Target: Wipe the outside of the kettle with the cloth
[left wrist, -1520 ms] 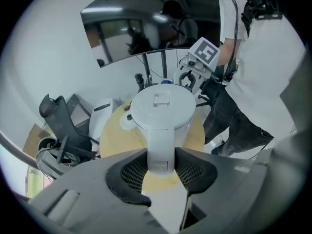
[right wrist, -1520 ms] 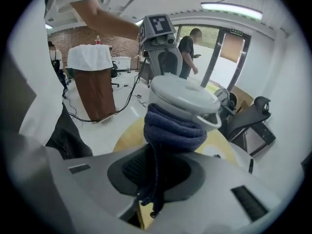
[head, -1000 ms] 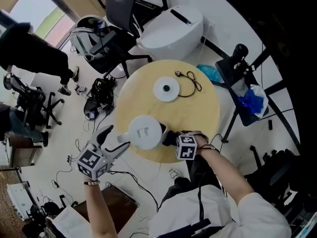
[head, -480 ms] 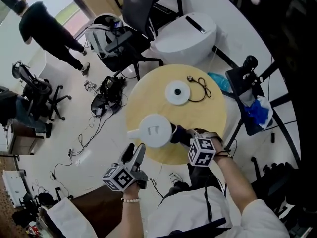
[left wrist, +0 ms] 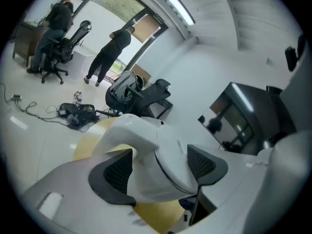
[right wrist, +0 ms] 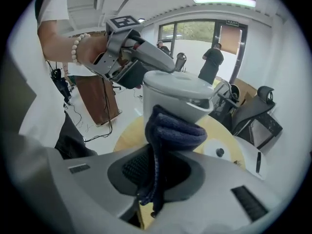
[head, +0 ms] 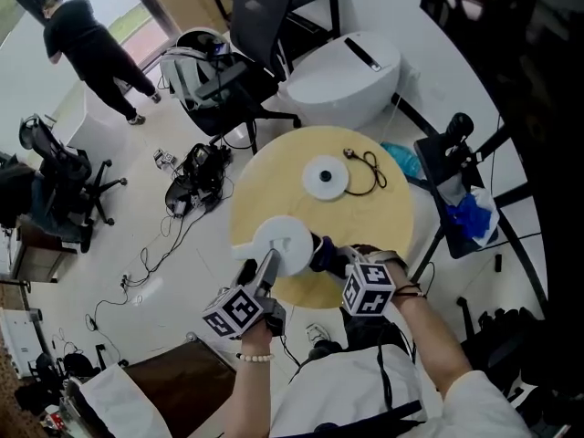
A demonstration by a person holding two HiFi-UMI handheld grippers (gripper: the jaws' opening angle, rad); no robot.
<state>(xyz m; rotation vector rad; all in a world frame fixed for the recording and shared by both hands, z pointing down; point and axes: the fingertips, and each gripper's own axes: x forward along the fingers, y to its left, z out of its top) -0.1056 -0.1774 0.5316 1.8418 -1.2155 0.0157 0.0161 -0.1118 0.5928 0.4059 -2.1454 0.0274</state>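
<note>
Kettle [right wrist: 180,99] touches cloth [right wrist: 170,130] clamped in right hand-held gripper [right wrist: 156,172].

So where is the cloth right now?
In the right gripper view the dark blue cloth is pinched in the right tongs, against the side of the white kettle, at the round table's edge nearest the person.

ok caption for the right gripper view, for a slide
Right gripper, jaws shut on the cloth, holding it against the kettle
</note>
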